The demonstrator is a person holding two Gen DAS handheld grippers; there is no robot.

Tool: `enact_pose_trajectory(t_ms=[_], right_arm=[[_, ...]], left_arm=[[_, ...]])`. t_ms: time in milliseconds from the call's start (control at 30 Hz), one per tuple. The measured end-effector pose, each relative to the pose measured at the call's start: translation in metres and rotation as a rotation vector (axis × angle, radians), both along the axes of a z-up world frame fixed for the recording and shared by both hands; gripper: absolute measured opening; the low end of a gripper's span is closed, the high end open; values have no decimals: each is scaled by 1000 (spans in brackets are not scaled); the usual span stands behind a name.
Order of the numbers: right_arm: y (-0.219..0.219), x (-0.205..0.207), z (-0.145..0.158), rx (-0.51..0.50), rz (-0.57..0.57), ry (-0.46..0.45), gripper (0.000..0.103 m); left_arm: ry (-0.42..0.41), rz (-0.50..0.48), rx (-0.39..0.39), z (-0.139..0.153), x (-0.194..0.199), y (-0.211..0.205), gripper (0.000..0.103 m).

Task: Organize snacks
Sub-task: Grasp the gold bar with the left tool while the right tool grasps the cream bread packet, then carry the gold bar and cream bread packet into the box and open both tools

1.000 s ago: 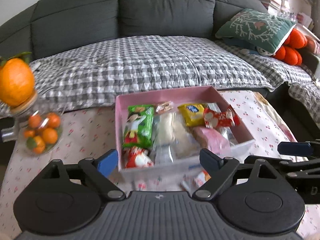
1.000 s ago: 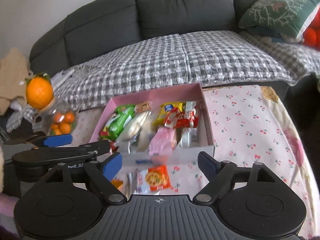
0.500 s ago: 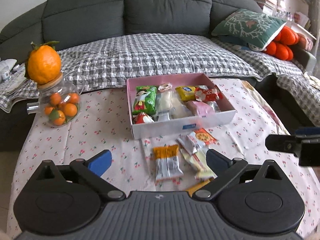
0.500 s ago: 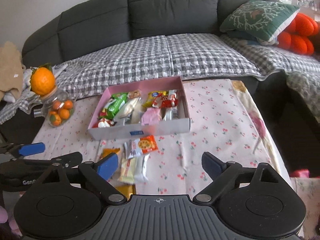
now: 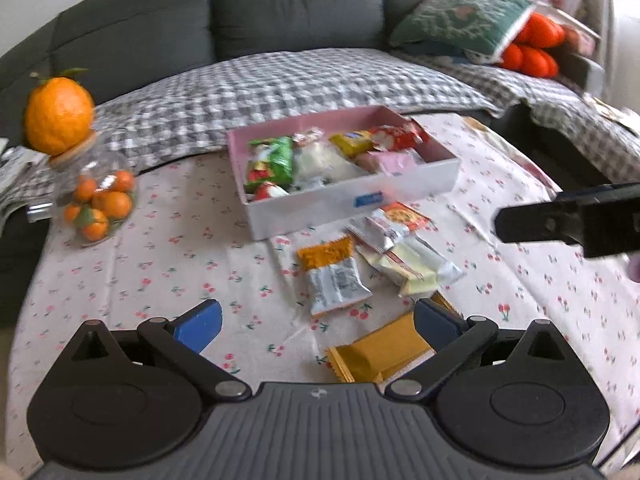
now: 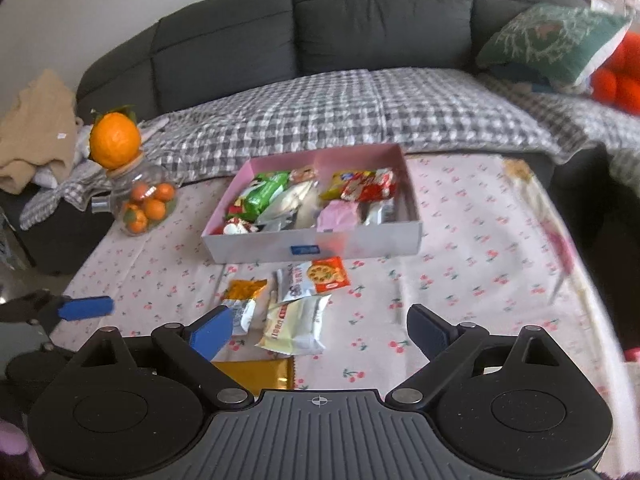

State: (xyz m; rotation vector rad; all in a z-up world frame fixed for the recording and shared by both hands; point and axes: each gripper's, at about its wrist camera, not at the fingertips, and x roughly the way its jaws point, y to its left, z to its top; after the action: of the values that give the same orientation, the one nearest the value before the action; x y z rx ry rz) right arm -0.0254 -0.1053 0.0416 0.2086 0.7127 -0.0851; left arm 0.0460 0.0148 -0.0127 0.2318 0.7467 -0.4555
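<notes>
A: How do our two tools sit?

B: We hold the left hand-held gripper [image 5: 318,322] tilted down over the near edge of the counter [image 5: 160,256], jaws spread wide and nothing between the pads. They have just been opening. Its right finger overlaps a gold packet [image 5: 380,350] lying flat beneath it, though we cannot tell whether they touch.

A: And the right?

B: The right hand-held gripper [image 6: 320,330] also tilts down over the near edge, released, jaws wide after just opening. Its left finger hides part of an orange-topped packet [image 6: 244,294]. Nothing is gripped.

A: Where are the snacks?

B: Most lie in the pink box [image 6: 312,246] toward the far edge of the counter: a green pack [image 6: 266,194], a yellow one [image 6: 340,182], a red one [image 6: 372,188], a pink one [image 6: 338,216]. Loose packets lie on the cloth just before the box's near wall: a cookie packet [image 6: 316,278], a cream packet [image 6: 298,324], the orange-topped one, and the gold one nearest us.

A: Anything else around?

B: A glass jar of small oranges [image 5: 96,200] stands at the left edge with a large orange [image 5: 58,114] on its lid. Behind the counter runs a grey sofa [image 6: 380,16] under a checked cover [image 6: 360,108], with a green cushion [image 6: 552,40] at the right. In the left view the right tool's finger juts in from the right, above the cloth.
</notes>
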Motion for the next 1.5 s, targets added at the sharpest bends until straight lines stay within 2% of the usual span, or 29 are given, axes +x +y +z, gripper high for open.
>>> enact_pose_trajectory(t_ms=[67,133,167,267,467,567,633,733,767,800,833,867,967,1233,1400,1500], right_arm=[[-7,-1,-17,56,-13,-10,96],[-11,7,-28,90,-47,44,96],[-12,11,-30,103,-27,46,96],[-13,14,-35,78,-5,31,96],[-10,29,-51,94,6,57,96],[-2,36,-57,51,28,56,95],[4,40,-59,21,51,51,95],[10,47,-63,13,85,64,89],[12,49,-65,13,90,71,83],[13,51,-66,11,95,79,73],[15,53,-68,10,101,87,68],[16,54,-69,17,108,89,59],[19,53,-68,4,101,81,57],[2,36,-63,7,-3,143,57],[-11,14,-61,10,-35,158,57],[-13,3,-62,0,-38,162,58]], left_arm=[[2,-48,-8,-9,-1,-1,102],[-1,-112,-15,-17,-2,-2,102],[-3,-140,-26,-20,-3,-2,102],[13,-196,-74,-30,-3,2,100],[40,-291,-71,-40,-1,-3,85],[51,-315,-77,-41,3,-8,76],[64,-321,-68,-44,4,-10,65],[71,-332,-56,-48,4,-12,58],[71,-335,-56,-47,3,-11,56],[74,-339,-59,-46,2,-11,49],[79,-342,-62,-46,2,-11,45],[80,-340,-62,-45,1,-10,43],[77,-321,-68,-45,-2,-6,38],[99,-186,-104,-44,-9,6,31],[79,-92,-116,-44,-18,19,31],[70,-71,-119,-45,-23,24,32]])
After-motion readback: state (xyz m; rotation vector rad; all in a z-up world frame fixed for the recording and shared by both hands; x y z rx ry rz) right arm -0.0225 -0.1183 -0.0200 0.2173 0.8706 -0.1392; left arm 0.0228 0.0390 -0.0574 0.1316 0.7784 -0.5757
